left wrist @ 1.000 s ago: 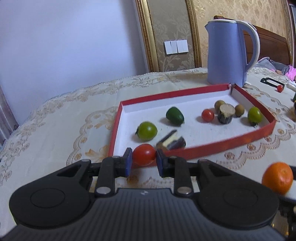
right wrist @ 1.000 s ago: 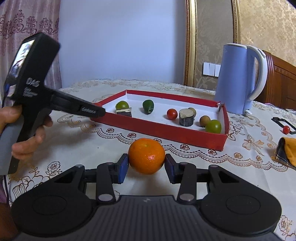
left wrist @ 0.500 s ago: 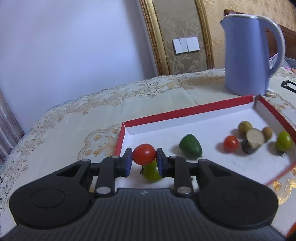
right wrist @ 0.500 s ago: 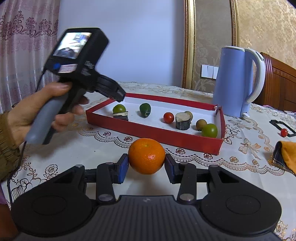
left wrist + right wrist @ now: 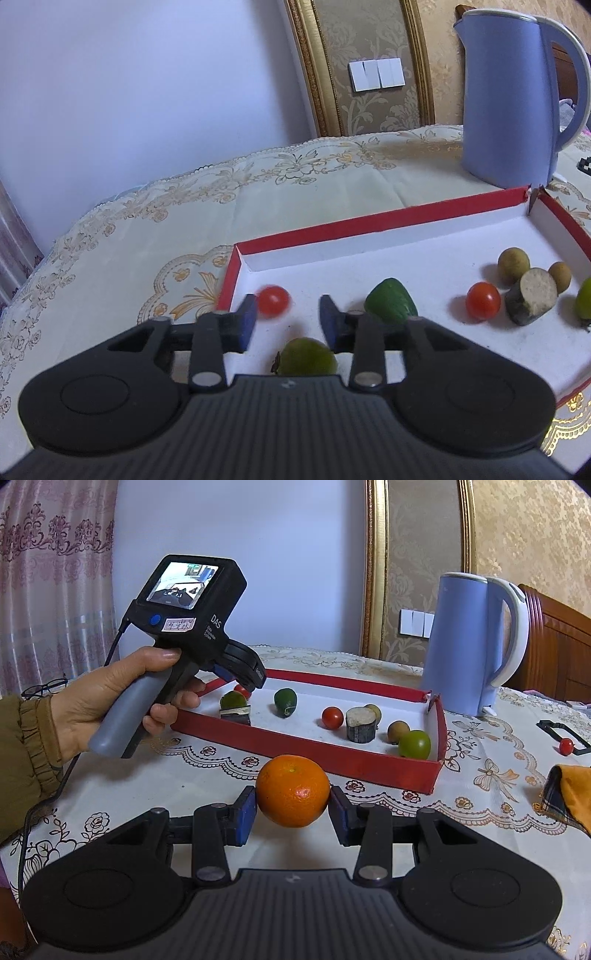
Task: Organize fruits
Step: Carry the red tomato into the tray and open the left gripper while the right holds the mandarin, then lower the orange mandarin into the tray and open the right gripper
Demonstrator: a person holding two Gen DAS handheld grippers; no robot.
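- Left wrist view: the left gripper (image 5: pixel 287 320) hangs over the near left corner of the red tray (image 5: pixel 373 222); its jaws have just been opening and now stand apart, pressing on nothing.
- A blurred red cherry tomato (image 5: pixel 273 301) sits just off the left blue pad (image 5: pixel 246 322), at about 10 o'clock from the gap.
- A green tomato (image 5: pixel 307 357) lies on the tray floor low between the jaws.
- At 2 o'clock lie a dark green fruit (image 5: pixel 390 306), a second red tomato (image 5: pixel 483 301), a cut stump piece (image 5: pixel 532 301) and two brown round fruits (image 5: pixel 513 261).
- The blue kettle (image 5: pixel 517 92) stands on the table beyond the tray's far right corner.
- Right wrist view: the right gripper (image 5: pixel 292 812) is clamped on an orange (image 5: pixel 292 791), both pads against its sides, held above the tablecloth (image 5: pixel 147 775) short of the tray's near wall.
- At 10 o'clock a hand (image 5: pixel 110 701) holds the other gripper's grey handle, its nose over the tray's left end.
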